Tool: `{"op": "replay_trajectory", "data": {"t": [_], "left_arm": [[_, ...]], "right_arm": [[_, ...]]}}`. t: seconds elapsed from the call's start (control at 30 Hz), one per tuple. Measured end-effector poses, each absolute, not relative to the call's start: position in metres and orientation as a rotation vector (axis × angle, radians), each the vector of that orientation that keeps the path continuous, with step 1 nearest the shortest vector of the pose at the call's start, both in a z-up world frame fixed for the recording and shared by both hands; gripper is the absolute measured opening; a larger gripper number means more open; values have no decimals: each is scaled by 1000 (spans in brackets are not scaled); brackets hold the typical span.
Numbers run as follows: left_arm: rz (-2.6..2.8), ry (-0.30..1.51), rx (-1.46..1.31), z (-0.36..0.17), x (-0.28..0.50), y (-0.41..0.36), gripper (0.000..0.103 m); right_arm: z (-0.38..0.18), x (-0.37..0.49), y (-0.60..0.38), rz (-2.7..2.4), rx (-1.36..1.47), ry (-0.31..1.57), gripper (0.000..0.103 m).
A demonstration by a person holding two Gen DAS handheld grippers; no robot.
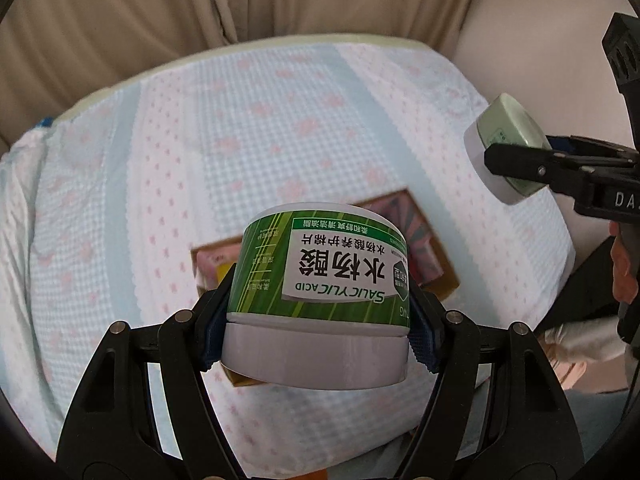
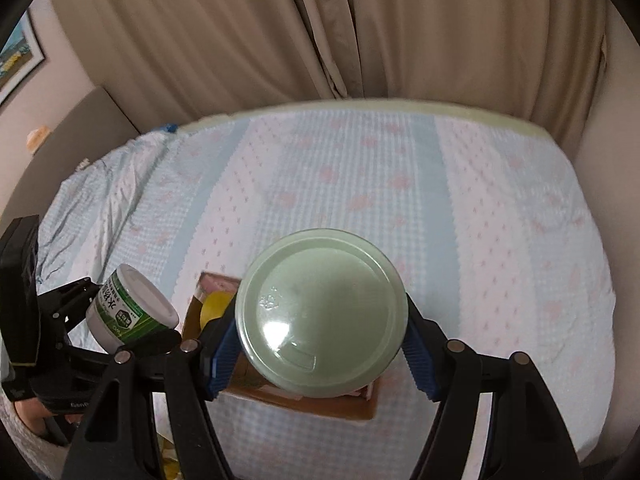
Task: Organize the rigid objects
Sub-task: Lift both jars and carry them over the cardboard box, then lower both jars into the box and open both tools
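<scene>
**Two jars held above an open box on the bed**

The green-labelled jar (image 1: 320, 276), printed "SALICYLIC ACID" with large Chinese characters 水杨酸, is clamped upside down in the left gripper (image 1: 320, 320), above a cardboard box (image 1: 436, 256). The right gripper (image 2: 320, 344) clasps a pale green jar (image 2: 320, 312), its round end facing the camera, over the same box. Below lies a blue-and-white bedspread (image 1: 200, 168) with pink motifs; beige curtains (image 2: 320, 28) hang behind, a framed picture (image 2: 18, 56) at left.
</scene>
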State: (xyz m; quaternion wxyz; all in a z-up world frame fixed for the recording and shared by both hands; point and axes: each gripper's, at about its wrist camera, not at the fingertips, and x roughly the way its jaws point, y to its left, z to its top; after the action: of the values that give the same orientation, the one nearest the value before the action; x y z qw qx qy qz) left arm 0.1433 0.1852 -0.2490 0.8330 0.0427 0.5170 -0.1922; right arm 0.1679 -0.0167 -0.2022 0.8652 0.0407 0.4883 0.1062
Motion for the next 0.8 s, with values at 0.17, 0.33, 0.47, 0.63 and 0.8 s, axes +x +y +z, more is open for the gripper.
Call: {"op": "replay_trajectory", "data": {"t": [0.17, 0.33, 0.47, 0.63, 0.8], "left_arm": [[-406, 1156, 48, -284, 144, 203, 69], [-392, 1214, 47, -321, 150, 213, 69], [-392, 1263, 52, -354, 154, 214, 69], [-402, 1311, 78, -396, 158, 208, 69], [-416, 1329, 100, -417, 158, 201, 69]], "right_arm": [[-239, 163, 2, 199, 87, 1106, 67], [-280, 166, 14, 173, 91, 1204, 67], [-312, 170, 20, 163, 141, 1281, 67], [-357, 175, 30, 152, 160, 1354, 67], [-392, 179, 33, 140, 214, 1403, 67]]}}
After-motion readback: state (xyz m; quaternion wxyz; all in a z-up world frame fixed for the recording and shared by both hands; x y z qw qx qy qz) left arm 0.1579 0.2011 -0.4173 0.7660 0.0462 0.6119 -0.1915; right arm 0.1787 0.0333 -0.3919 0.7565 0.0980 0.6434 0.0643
